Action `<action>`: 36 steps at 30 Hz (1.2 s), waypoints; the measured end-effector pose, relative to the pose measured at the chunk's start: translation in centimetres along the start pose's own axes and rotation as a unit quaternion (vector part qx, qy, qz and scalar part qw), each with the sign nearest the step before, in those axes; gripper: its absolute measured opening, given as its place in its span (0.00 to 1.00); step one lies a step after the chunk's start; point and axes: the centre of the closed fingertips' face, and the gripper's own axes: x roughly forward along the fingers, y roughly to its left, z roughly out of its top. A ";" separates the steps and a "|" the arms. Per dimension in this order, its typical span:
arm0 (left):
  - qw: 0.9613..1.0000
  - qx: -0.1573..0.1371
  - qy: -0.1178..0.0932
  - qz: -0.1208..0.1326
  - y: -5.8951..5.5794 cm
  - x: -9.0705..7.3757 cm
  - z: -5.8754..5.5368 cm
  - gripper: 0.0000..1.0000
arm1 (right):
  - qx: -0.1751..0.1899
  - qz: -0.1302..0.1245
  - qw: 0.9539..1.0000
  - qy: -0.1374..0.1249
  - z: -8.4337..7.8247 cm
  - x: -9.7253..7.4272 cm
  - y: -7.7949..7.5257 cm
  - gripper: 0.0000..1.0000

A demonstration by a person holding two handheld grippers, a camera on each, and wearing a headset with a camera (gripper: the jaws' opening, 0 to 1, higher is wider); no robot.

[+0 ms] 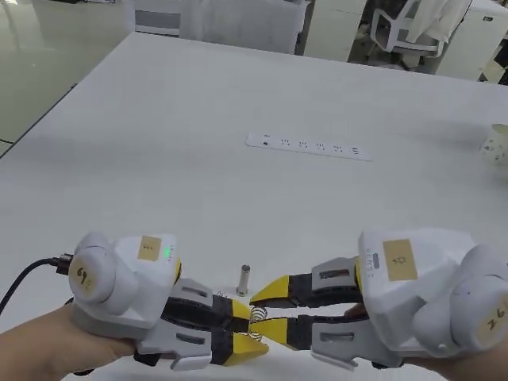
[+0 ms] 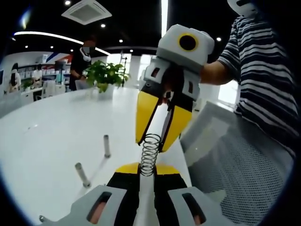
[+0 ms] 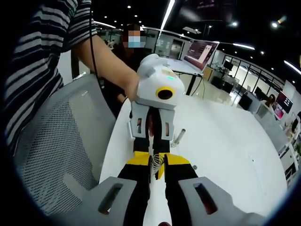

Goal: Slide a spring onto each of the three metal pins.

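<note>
Fingers of the left gripper are nearly closed on one end of the spring. The right gripper meets it tip to tip, its fingers narrowed around the other end; whether they pinch cannot be told.

The step appears to be a regrip between grippers. Release one side only once the other holds firmly. Grip at one end, leaving the bore open, and avoid crushing the coils.

The spring spans the two sets of fingertips, clear of the tabletop. The nearest metal pin stands upright just beyond, bare.
</note>
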 end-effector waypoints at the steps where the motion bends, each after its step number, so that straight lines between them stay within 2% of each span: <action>1: 1.000 0.000 0.000 0.000 0.0 0.0 0.0 0.03 | -0.002 0.000 1.000 0.000 0.0 0.0 0.0 0.08; 17: 1.000 -0.012 -0.002 0.006 0.1 0.0 -0.1 0.04 | -0.015 0.001 1.000 0.005 0.0 0.0 -0.1 0.07; 30: 1.000 -0.025 -0.008 0.013 0.2 -0.1 0.1 0.15 | -0.019 0.003 1.000 0.011 -0.4 0.2 -0.3 0.08; 36: 0.999 -0.033 -0.010 0.027 0.6 -0.5 0.1 0.26 | -0.017 0.004 1.000 0.015 -0.7 0.3 -0.3 0.08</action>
